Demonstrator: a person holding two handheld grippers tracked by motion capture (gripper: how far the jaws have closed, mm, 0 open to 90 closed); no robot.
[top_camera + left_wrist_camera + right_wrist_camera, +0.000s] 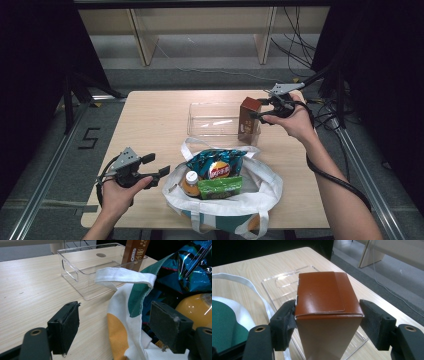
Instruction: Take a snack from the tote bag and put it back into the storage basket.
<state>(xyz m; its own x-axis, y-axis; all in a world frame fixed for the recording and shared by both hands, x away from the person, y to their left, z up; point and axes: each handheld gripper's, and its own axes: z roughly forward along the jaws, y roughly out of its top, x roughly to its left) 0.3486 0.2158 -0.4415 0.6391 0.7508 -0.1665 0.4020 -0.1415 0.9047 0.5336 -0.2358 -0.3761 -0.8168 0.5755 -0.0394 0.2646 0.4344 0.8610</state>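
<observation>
Between the jaws of the right gripper (328, 322) stands the brown carton (325, 315), upright, long axis vertical, top flap facing up, at the near end of the clear tray (212, 120). The jaws look spread just wider than it; contact on the left pad is unclear. The left gripper (120, 326) gapes wide beside the tote bag (122, 322), holding nothing.

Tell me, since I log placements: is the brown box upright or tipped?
Upright: the brown box stands on end in the clear tray, top flap up.
</observation>
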